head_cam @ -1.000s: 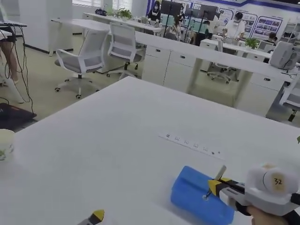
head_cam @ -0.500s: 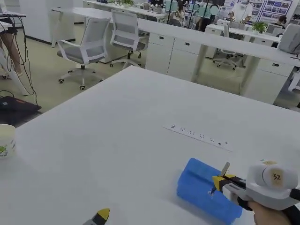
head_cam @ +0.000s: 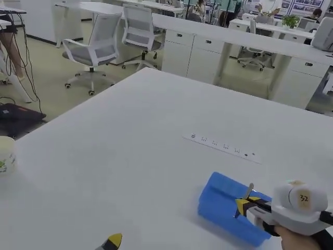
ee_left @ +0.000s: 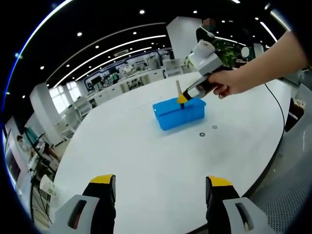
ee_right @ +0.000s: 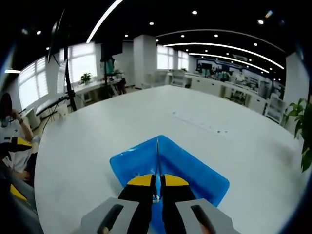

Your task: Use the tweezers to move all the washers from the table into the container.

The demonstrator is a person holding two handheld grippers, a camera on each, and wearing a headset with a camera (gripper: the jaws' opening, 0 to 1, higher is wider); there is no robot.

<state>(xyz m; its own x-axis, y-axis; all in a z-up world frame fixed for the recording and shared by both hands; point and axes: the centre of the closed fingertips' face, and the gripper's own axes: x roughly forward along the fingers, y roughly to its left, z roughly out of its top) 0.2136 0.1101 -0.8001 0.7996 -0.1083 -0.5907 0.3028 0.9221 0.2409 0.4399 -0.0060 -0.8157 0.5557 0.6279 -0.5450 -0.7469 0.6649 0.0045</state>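
A blue rectangular container (head_cam: 221,200) sits on the white table (head_cam: 130,156) at the near right. My right gripper (head_cam: 243,207) hangs over it, shut on thin metal tweezers (head_cam: 250,189) that point down into the container. In the right gripper view the jaws (ee_right: 157,179) clamp the tweezers (ee_right: 157,153) above the container (ee_right: 195,178). Two small washers (ee_left: 202,134) (ee_left: 214,127) lie on the table in front of the container (ee_left: 178,112). My left gripper (ee_left: 161,187) is open and holds nothing; its yellow tip (head_cam: 113,240) shows at the bottom edge of the head view.
A paper cup (head_cam: 5,156) stands at the table's far left edge. A socket strip (head_cam: 223,147) is set into the tabletop behind the container. Office chairs (head_cam: 96,49) and desks stand beyond the table. The table's rounded edge (ee_left: 273,165) runs close to the washers.
The head camera has tilted down, so the whole picture has shifted. My right gripper stays over the container and the tweezers stand a little steeper. The left gripper has barely moved.
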